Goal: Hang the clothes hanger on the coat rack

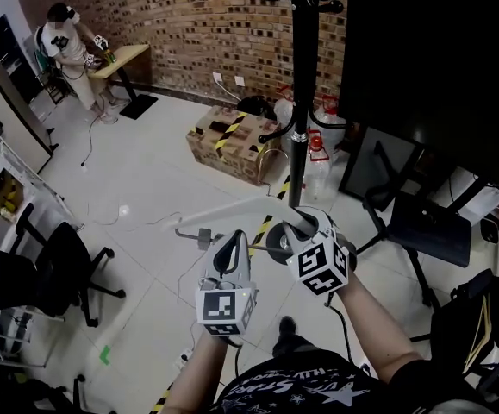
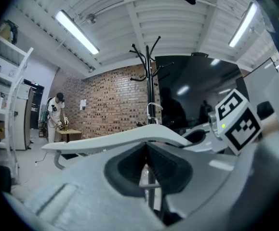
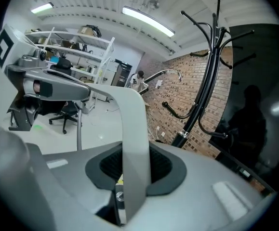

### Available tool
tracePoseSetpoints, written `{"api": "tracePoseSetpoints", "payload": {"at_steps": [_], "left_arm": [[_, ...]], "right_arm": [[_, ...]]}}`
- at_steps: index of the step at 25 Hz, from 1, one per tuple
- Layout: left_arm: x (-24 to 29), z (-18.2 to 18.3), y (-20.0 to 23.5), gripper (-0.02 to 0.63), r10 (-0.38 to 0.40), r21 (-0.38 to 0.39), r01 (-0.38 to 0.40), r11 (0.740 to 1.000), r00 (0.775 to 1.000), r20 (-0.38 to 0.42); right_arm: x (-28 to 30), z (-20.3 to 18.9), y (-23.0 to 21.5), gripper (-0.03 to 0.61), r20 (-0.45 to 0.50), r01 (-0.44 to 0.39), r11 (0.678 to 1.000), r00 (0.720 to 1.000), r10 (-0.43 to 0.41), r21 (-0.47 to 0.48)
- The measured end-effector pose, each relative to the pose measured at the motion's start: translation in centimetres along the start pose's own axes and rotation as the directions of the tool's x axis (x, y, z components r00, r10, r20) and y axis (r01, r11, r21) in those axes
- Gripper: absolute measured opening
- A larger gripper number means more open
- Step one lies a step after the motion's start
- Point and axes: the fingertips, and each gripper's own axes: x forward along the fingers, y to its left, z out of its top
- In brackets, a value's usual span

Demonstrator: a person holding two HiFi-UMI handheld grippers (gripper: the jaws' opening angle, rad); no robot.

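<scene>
Starting far ahead and well to the left of my left jaws, a person (image 1: 66,41) stood at a small desk (image 1: 121,56) by the brick wall (image 1: 197,24). Nearer, low to the left of those jaws, was a black office chair (image 1: 55,270). My left gripper (image 2: 147,146) had its jaws drawn together, with only a thin slit between the pads and nothing clamped there that I could make out. The grey clothes hanger (image 2: 105,139) ran crosswise just over their tips; whether it rested on them I could not tell. One arm reached out to the left of those jaws. The other led right to my right gripper (image 3: 135,150), just beside the left. There the jaws were clenched on that arm, which rose straight up between the pads. A taped cardboard box (image 1: 227,141) lay on the floor ahead of both pairs of jaws. The black coat rack (image 1: 299,102) stood ahead of my right jaws, a little to their right, with the hanger not yet on it. Further right of the jaws stood a large dark screen (image 1: 439,59).
</scene>
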Motion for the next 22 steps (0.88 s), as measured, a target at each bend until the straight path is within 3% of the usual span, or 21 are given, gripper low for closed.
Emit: {"api": "tracePoseSetpoints", "payload": {"at_steps": [13,17,22], "left_arm": [[7.5,-1.4,2.2,0.005,-0.018,0.000,0.018,1.000,0.999,-0.035],[8.6,-1.5,2.2,0.005,-0.052,0.000,0.053,0.999,0.997,-0.053],[9.7,-1.6,2.6,0.005,-0.115,0.004,0.115,0.993,0.991,-0.062]], "right_arm": [[7.7,-0.3,-3.1,0.095,-0.035,-0.005,1.000,0.999,0.005,-0.001],[8.7,-1.1,-3.5,0.095,-0.057,0.007,0.999,0.998,-0.004,0.041],[9.9,-1.9,-3.6,0.095,-0.090,0.044,0.999,0.995,-0.042,0.021]]}}
